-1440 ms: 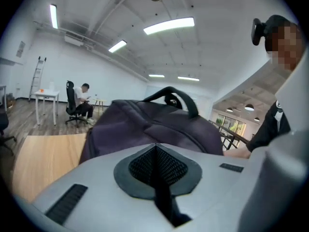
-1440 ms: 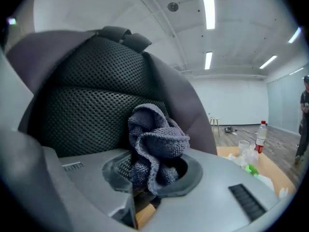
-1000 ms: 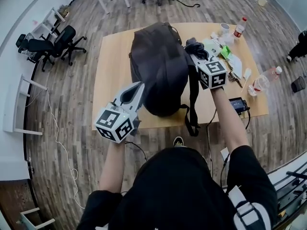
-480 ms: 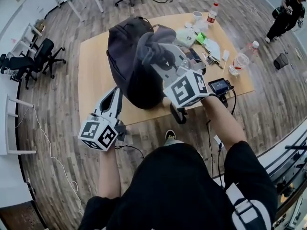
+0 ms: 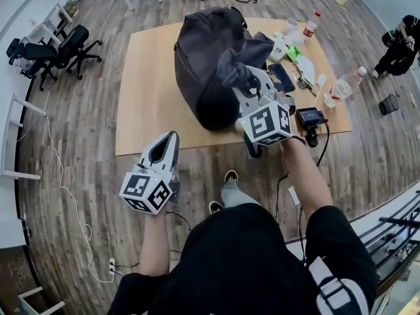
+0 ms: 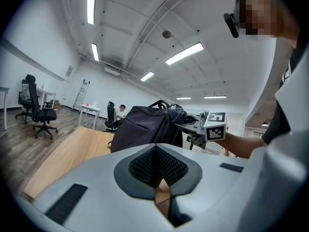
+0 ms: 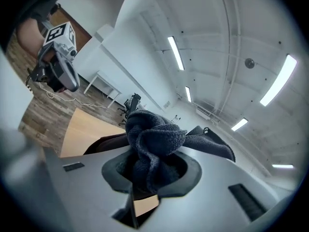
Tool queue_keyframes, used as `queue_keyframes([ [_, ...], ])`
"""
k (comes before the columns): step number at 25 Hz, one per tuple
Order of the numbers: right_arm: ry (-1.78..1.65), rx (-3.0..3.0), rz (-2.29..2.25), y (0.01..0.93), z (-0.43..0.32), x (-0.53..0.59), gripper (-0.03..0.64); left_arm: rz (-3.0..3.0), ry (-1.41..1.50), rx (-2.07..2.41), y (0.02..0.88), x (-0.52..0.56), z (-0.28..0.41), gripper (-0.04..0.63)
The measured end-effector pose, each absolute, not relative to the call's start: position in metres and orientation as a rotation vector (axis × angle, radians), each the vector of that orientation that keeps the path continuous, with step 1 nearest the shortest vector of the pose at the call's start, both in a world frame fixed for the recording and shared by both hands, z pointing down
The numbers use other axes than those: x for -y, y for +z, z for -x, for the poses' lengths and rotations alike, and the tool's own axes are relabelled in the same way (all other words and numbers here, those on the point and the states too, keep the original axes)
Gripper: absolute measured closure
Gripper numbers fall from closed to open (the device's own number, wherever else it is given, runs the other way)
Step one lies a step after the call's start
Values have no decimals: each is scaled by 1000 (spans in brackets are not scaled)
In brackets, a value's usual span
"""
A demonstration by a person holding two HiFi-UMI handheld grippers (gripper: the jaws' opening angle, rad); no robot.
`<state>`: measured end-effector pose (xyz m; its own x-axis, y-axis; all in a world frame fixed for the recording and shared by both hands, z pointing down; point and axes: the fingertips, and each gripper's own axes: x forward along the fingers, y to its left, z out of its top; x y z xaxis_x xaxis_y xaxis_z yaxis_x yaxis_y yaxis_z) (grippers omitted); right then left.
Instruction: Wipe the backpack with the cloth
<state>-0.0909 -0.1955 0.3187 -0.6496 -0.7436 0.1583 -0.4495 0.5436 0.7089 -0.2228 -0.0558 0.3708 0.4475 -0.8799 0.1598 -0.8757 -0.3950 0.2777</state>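
- The table (image 5: 147, 77) is carrying the whole job. The backpack (image 5: 203, 58) is lying on its far middle, probably so that both arms are reaching it from the near edge.
- The backpack is sitting bulky and dark, with its near end close to the table's front edge. Its upper right side is facing the right gripper (image 5: 245, 84), which makes that side the likely surface for this pass.
- The right gripper is clamping a bunched grey cloth (image 5: 235, 67) and holding it at the backpack's right side, apparently against the fabric. The wad is sticking out past the jaw tips, so the cloth, not the jaws, is meeting the bag.
- The left gripper (image 5: 169, 140) is hanging off the table's near edge, well apart from the backpack. Its jaws are pressing together on nothing, so it is judged to be idling, not bracing the bag.
- The clutter, including a bottle (image 5: 346, 84) and a phone (image 5: 283, 77), is lying to the right, beside the working arm.
- The head view is giving the layout from above, but the cloth is blending into the bag there.
- The right gripper view is showing the cloth (image 7: 154, 144) packed between the pads (image 7: 186, 170), confirming the grip.
- The left gripper view is showing the backpack (image 6: 145, 129) side-on, and its own pads (image 6: 169, 166) meeting.
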Motion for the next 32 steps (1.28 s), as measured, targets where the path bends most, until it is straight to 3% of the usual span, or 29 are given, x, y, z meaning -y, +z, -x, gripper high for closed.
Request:
queue_keyframes([
  [7,-602,2626,-692,329,102,161,528,-2357,-36,1522,375,32,221,578],
  [13,-1131,2212,-848,313,77,184,512,-2389,-38,1558,358,55,205,578],
  [17,-1085,2233,-992,299,56,191,380,-2408,-27,1558,353,67,193,578],
  [21,-866,2374,-986,296,36,208,333,-2410,-20,1550,354,76,182,578],
  [25,-626,2574,-809,292,43,217,335,-2424,-10,1536,354,84,169,578],
  [28,-555,2636,-750,289,48,219,435,-2426,-6,1528,358,90,159,578],
  [32,-528,2690,-747,269,45,218,506,-2417,-5,1539,357,90,156,578],
])
